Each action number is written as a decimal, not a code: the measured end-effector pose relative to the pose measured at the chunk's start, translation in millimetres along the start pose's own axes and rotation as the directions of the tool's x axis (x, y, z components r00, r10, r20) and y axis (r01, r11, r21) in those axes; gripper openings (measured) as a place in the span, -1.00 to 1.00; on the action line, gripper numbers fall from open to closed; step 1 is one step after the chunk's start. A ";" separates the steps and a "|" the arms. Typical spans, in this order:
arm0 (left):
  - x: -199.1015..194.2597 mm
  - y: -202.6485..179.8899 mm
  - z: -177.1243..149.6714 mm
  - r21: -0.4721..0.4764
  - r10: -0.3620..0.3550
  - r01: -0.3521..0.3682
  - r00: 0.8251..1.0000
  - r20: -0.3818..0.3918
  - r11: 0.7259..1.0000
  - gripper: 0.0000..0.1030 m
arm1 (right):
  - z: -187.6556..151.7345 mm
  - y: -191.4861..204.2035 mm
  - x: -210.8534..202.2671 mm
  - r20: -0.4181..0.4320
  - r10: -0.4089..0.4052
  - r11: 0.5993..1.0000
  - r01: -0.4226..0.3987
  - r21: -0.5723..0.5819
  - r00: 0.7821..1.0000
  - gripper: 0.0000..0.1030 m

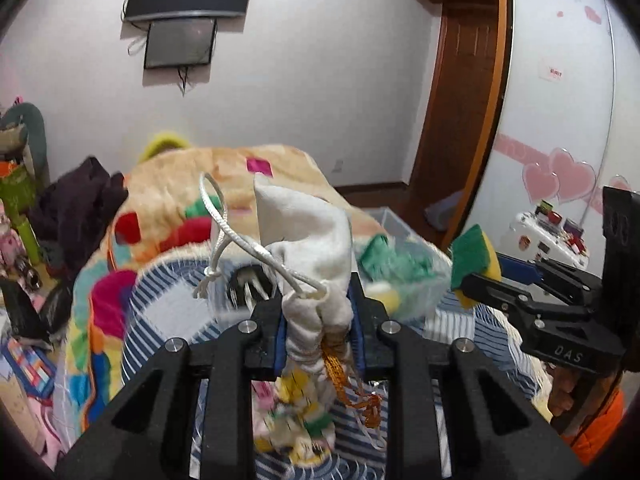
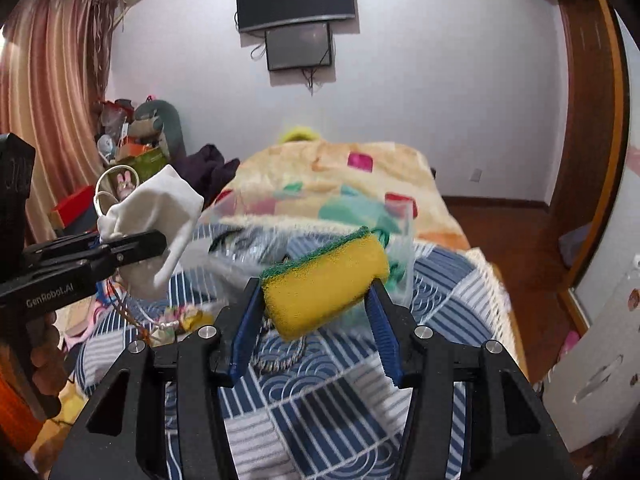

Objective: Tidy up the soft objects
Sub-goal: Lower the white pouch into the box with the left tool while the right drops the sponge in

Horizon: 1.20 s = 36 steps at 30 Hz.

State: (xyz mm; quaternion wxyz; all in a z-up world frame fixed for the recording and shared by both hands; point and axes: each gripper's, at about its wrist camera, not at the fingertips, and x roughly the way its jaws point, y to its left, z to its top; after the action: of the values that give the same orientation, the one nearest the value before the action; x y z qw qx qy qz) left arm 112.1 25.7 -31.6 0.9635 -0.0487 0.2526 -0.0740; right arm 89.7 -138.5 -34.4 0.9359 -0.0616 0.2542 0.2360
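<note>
Two grippers are raised over the bed (image 2: 320, 400), each with something soft. At lower centre of the left wrist view, the left gripper (image 1: 318, 316) has its fingers clamped on a white drawstring pouch (image 1: 308, 236), whose cord loops up to the left. At lower centre of the right wrist view, the right gripper (image 2: 316, 312) squeezes a yellow sponge (image 2: 324, 280) with a green scouring face. Behind both, mid-frame, a clear plastic bin (image 2: 394, 240) sits on the striped blanket (image 2: 452, 280).

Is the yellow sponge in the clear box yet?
Not yet. The sponge is held in the air by the right gripper, in front of the box.
</note>
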 end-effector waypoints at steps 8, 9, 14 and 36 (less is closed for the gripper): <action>18.4 -3.2 36.2 0.004 0.008 -0.008 0.998 0.059 1.000 -0.52 | 33.1 1.7 10.8 0.063 -0.013 1.000 0.014 -0.012 0.998 -0.06; 23.8 -3.1 40.6 0.000 0.010 -0.010 0.998 0.057 1.000 -0.52 | 34.8 1.5 12.0 0.067 -0.016 1.000 0.016 -0.013 0.998 -0.06; 47.3 -3.7 49.6 0.010 0.043 -0.044 0.998 0.052 0.999 -0.52 | 49.3 1.7 24.5 0.071 -0.016 1.000 0.016 -0.006 0.997 -0.06; 143.1 2.2 15.5 -0.005 0.016 -0.018 0.968 -0.249 1.000 -0.51 | 24.7 -14.9 103.5 -0.185 -0.042 0.999 0.039 -0.021 0.982 -0.05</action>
State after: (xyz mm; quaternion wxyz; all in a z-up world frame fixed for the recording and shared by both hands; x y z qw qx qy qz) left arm 243.2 4.9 -87.1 0.9247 -0.0403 0.3719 -0.0702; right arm 186.4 -103.3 -65.4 0.9121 -0.0965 0.3370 0.2125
